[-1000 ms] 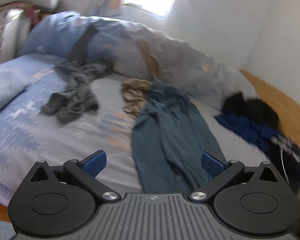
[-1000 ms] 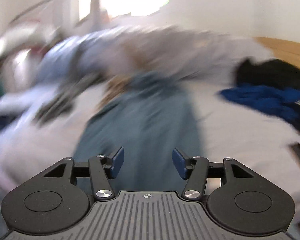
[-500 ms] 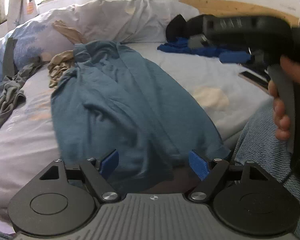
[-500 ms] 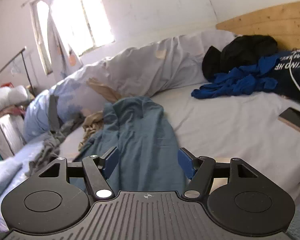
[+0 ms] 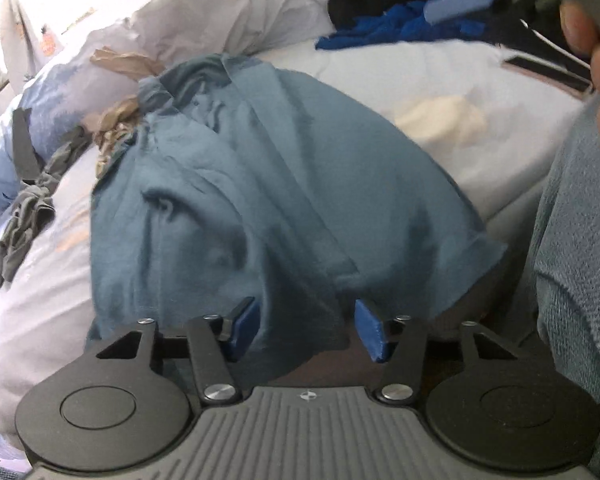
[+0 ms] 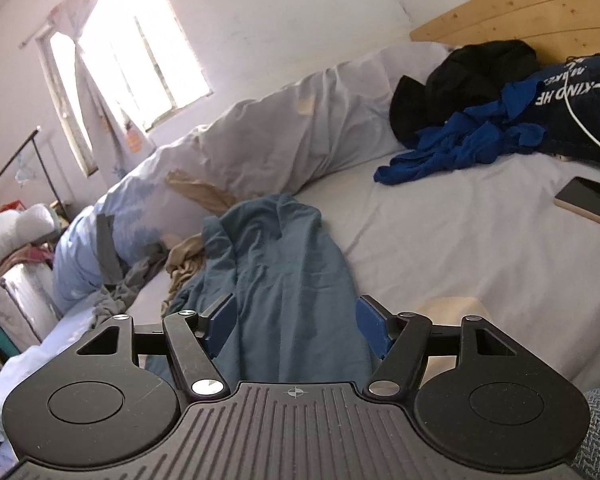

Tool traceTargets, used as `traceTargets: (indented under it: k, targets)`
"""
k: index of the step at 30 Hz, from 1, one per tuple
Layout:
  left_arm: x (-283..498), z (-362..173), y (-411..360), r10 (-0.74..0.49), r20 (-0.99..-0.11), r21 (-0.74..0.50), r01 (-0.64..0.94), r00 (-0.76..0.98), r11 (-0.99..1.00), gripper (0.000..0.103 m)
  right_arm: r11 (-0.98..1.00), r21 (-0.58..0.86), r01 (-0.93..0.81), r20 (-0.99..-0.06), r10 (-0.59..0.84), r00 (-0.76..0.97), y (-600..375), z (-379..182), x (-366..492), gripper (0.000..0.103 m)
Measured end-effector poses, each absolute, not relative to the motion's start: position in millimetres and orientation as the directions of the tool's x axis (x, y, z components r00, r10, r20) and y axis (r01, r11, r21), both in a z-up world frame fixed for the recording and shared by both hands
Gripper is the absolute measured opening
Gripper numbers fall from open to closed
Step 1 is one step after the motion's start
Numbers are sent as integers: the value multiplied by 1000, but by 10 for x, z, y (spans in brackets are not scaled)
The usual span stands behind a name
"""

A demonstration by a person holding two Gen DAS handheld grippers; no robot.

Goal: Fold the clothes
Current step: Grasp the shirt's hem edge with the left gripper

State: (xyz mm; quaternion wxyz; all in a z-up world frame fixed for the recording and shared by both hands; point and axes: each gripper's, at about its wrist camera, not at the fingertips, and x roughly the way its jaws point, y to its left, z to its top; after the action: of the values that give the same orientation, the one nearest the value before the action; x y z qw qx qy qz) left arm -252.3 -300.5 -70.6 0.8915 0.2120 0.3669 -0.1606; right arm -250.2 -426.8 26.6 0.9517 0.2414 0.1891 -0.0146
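A crumpled teal-blue garment [image 5: 260, 200] lies lengthwise on the white bed sheet [image 5: 440, 80], its near hem hanging over the bed's front edge. My left gripper [image 5: 306, 330] is open, its blue pads either side of the hem, holding nothing. My right gripper [image 6: 296, 322] is open and empty, just above the same garment [image 6: 288, 280] near its lower end. The right gripper also shows blurred in the left wrist view [image 5: 460, 0], held by a hand at the top right.
A blue shirt [image 6: 460, 144], black and navy clothes [image 6: 468, 76] lie by the wooden headboard [image 6: 520, 20]. A phone [image 6: 588, 204] lies at right. Tan [image 6: 188, 260] and grey [image 5: 24, 216] clothes lie left beside a rolled duvet [image 6: 260, 148]. My knee [image 5: 572, 280] is right.
Both grippers have come closer to the teal garment's near hem. The left gripper has dropped lower towards the bed edge and its jaws have narrowed somewhat. The right view has steadied.
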Motion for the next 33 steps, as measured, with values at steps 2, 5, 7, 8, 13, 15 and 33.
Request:
traceTargets:
  k: [2, 5, 7, 8, 13, 15, 33]
  targets:
    - [-2509, -739, -3044, -128, -723, 264, 442, 679, 858, 51, 886, 449, 119, -367, 61, 928, -4263, 266, -2505, 70]
    - [-2459, -745, -3011, -117, -737, 248, 427, 666, 870, 25, 891, 439, 118, -367, 58, 929, -4254, 264, -2509, 70]
    - [-2449, -691, -2939, -133, -744, 215, 423, 655, 880, 15, 890, 440, 122, -367, 54, 929, -4271, 265, -2515, 70]
    - [-2449, -637, -2878, -158, -751, 179, 428, 641, 886, 9, 889, 441, 124, -367, 53, 929, -4286, 264, -2521, 70]
    - [-2464, -245, -2524, -266, -736, -19, 375, 622, 927, 8, 885, 449, 122, -368, 59, 928, -4298, 255, -2509, 70]
    - [-2477, -59, -2360, -272, -712, -57, 332, 648, 942, 7, 885, 451, 118, -369, 65, 927, -4285, 254, -2496, 70]
    - [-2282, 1119, -467, 9, -512, -237, -152, 859, 959, 7, 880, 468, 83, -379, 115, 918, -4247, 231, -2472, 71]
